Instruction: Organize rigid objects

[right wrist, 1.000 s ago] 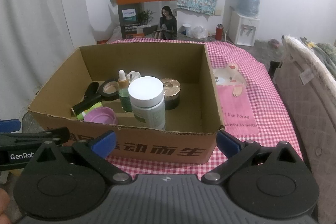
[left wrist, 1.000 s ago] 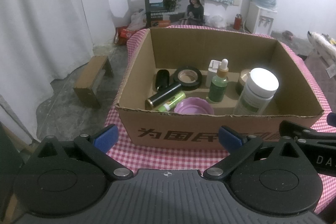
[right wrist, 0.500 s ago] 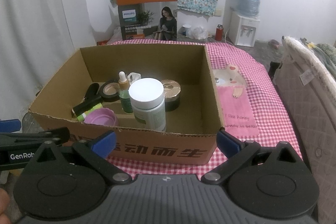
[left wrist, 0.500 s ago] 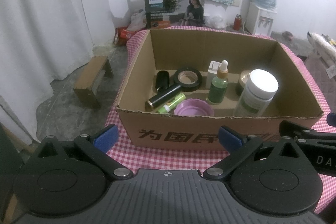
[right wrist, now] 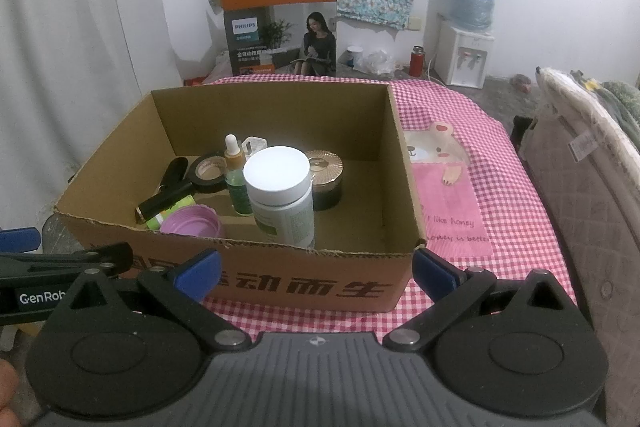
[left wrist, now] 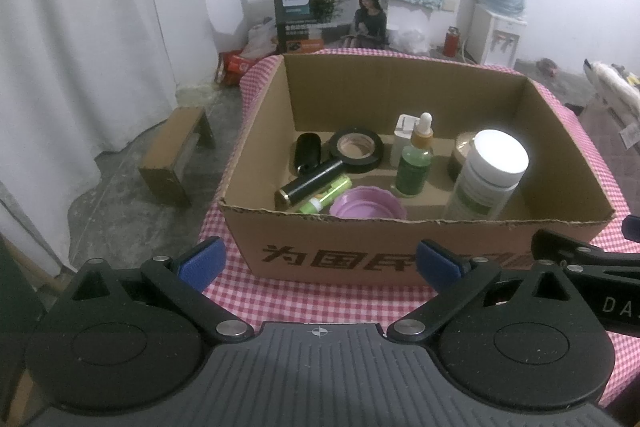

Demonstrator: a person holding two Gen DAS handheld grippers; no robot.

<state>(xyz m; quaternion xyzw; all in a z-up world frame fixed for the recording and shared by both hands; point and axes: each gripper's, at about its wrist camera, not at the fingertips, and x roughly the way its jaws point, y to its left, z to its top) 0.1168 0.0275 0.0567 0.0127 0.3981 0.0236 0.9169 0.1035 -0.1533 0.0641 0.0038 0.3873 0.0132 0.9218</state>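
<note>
Overall, change from the earlier frames: none visible; both views and every item match the frames from one second and half a second ago.
Left gripper (left wrist: 319, 260): jaws spread wide, nothing between the blue pads; it hovers in front of the near wall of the box, above the checked cloth.
Right gripper (right wrist: 316, 269): jaws likewise apart and empty, held before the same near wall, further to the right.
Cardboard box (left wrist: 400, 247): open-topped, on the pink checked tablecloth (right wrist: 512, 187); printed characters run along its near face.
White-lidded jar (right wrist: 280, 199): upright, near the front wall, right of centre among the items.
Green dropper bottle (left wrist: 415, 159): upright, just left of the jar and behind it.
Black tape roll (left wrist: 357, 150): flat on the box floor, towards the rear left.
Black tube (left wrist: 310, 183): lying down, tilted, one end touching the tape roll.
Green tube (left wrist: 328, 199): lying just beside the black tube.
Purple lid (left wrist: 367, 205): flat against the front wall.
Gold-topped jar (right wrist: 326, 175): upright behind the white-lidded jar.
White block (left wrist: 403, 141): behind the dropper bottle; its kind cannot be told.
</note>
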